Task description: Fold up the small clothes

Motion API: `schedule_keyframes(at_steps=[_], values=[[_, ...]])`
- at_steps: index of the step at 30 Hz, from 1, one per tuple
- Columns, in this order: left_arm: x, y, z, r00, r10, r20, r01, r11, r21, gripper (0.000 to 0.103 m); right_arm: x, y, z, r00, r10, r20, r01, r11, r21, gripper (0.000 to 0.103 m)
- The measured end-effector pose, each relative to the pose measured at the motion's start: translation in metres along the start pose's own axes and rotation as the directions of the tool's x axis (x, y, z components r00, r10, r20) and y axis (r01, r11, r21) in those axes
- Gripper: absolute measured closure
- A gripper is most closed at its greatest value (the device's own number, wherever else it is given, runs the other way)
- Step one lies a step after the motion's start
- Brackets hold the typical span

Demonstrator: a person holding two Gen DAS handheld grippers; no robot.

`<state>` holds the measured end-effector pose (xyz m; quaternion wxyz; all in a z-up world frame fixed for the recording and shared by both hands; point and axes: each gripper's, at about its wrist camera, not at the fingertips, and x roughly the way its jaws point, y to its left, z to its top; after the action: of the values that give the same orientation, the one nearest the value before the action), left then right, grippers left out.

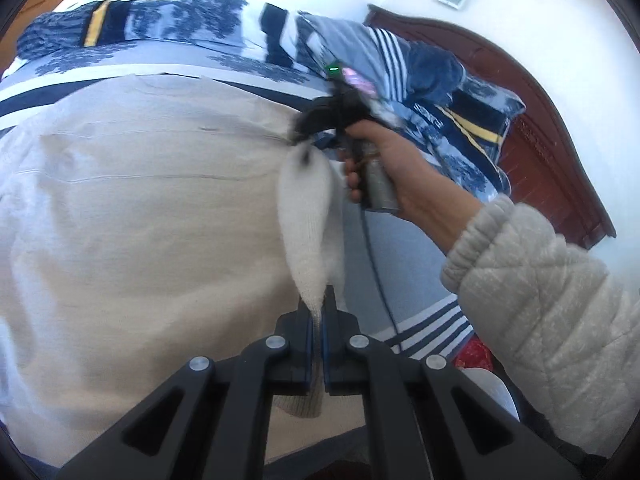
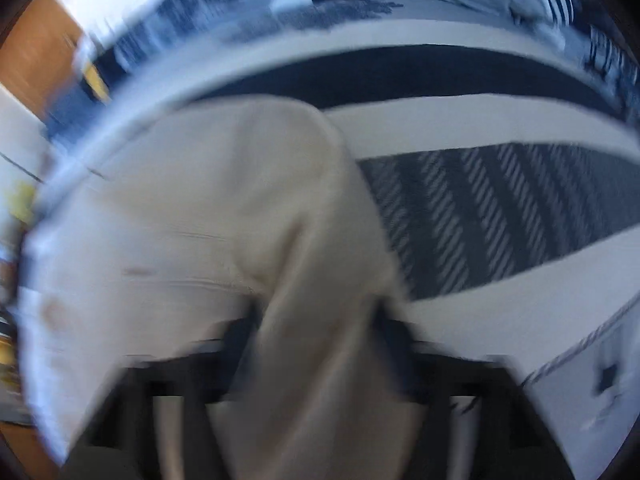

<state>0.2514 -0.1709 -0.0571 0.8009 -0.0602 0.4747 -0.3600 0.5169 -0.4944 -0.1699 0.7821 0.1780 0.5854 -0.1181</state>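
Observation:
A cream garment [image 1: 132, 216] lies spread on the blue-and-white striped bedding [image 1: 404, 248]. My left gripper [image 1: 318, 312] is shut on one end of a raised fold of this garment [image 1: 308, 216]. My right gripper [image 1: 304, 136], held in a hand, is shut on the other end of that fold, farther up the bed. The right wrist view is blurred: the cream garment [image 2: 280, 216] drapes over my right gripper [image 2: 316, 344] and hides its fingertips.
A pile of blue patterned bedding and pillows [image 1: 448, 92] lies at the head of the bed by a dark wooden headboard [image 1: 536, 112]. A wooden door [image 2: 36, 56] stands at the left. The person's quilted sleeve [image 1: 552, 312] crosses the right side.

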Motion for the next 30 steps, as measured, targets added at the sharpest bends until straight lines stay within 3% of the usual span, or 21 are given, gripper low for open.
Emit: schedule_keyframes(at_steps=[1, 2, 6, 9, 11, 14, 16, 18, 19, 20, 22, 25, 26, 27, 28, 29, 30], values=[[-0.010, 0.008, 0.001, 1.000, -0.007, 0.012, 0.007, 1.000, -0.015, 0.100, -0.005, 0.004, 0.001, 1.000, -0.009, 0.016, 0.009, 1.000, 0.000, 0.078], [-0.022, 0.016, 0.001, 0.999, -0.018, 0.028, 0.019, 0.999, -0.029, 0.100, -0.015, 0.008, 0.001, 0.999, -0.014, 0.044, 0.014, 1.000, -0.002, 0.098], [-0.051, 0.050, -0.002, 0.998, 0.054, 0.042, -0.052, 0.997, -0.060, 0.100, -0.073, 0.044, -0.003, 0.980, 0.034, 0.195, -0.024, 0.998, -0.053, 0.098], [-0.055, 0.085, -0.010, 0.992, 0.125, 0.026, -0.122, 0.986, -0.115, 0.100, -0.071, 0.076, 0.000, 0.979, 0.098, 0.178, -0.084, 0.993, -0.087, 0.098], [-0.050, 0.109, -0.017, 0.988, 0.152, 0.001, -0.150, 0.974, -0.170, 0.100, -0.051, 0.106, 0.001, 0.985, 0.099, 0.145, -0.081, 0.989, -0.122, 0.098], [-0.031, 0.140, -0.034, 0.962, 0.255, -0.093, -0.270, 0.938, -0.219, 0.096, -0.017, 0.127, -0.007, 0.984, 0.165, 0.061, -0.152, 0.974, -0.170, 0.096], [-0.024, 0.155, -0.047, 0.962, 0.249, -0.114, -0.271, 0.928, -0.254, 0.093, -0.014, 0.134, -0.022, 0.985, 0.171, 0.029, -0.161, 0.966, -0.201, 0.085], [-0.024, 0.162, -0.054, 0.970, 0.216, -0.115, -0.241, 0.927, -0.288, 0.089, -0.048, 0.120, -0.047, 0.964, 0.245, 0.105, -0.222, 0.955, -0.197, 0.050], [-0.025, 0.162, -0.053, 0.973, 0.208, -0.102, -0.229, 0.928, -0.294, 0.083, -0.064, 0.109, -0.060, 0.953, 0.268, 0.140, -0.240, 0.952, -0.188, 0.021], [-0.025, 0.162, -0.053, 0.974, 0.207, -0.094, -0.225, 0.930, -0.290, 0.080, -0.088, 0.094, -0.080, 0.937, 0.292, 0.194, -0.260, 0.950, -0.176, 0.011], [-0.023, 0.158, -0.052, 0.979, 0.186, -0.082, -0.202, 0.938, -0.283, 0.069, -0.117, 0.067, -0.116, 0.910, 0.331, 0.250, -0.299, 0.941, -0.156, 0.011], [-0.013, 0.156, -0.054, 0.982, 0.161, -0.095, -0.182, 0.940, -0.289, 0.069, -0.122, 0.033, -0.163, 0.913, 0.326, 0.244, -0.326, 0.944, -0.042, 0.011], [-0.015, 0.162, -0.058, 0.982, 0.159, -0.101, -0.182, 0.939, -0.290, 0.071, -0.115, 0.023, -0.176, 0.914, 0.334, 0.232, -0.343, 0.939, -0.001, 0.011], [-0.013, 0.161, -0.060, 0.980, 0.170, -0.107, -0.194, 0.936, -0.293, 0.090, -0.104, 0.013, -0.184, 0.916, 0.338, 0.217, -0.356, 0.933, 0.048, 0.013], [-0.017, 0.160, -0.063, 0.978, 0.179, -0.106, -0.203, 0.935, -0.291, 0.100, -0.095, 0.008, -0.189, 0.919, 0.337, 0.205, -0.360, 0.929, 0.086, 0.023], [-0.026, 0.157, -0.065, 0.978, 0.186, -0.091, -0.204, 0.936, -0.285, 0.100, -0.083, 0.001, -0.193, 0.921, 0.345, 0.183, -0.372, 0.918, 0.139, 0.038], [-0.036, 0.152, -0.064, 0.978, 0.201, -0.062, -0.211, 0.937, -0.279, 0.100, -0.066, -0.001, -0.194, 0.912, 0.381, 0.149, -0.404, 0.896, 0.185, 0.045]])
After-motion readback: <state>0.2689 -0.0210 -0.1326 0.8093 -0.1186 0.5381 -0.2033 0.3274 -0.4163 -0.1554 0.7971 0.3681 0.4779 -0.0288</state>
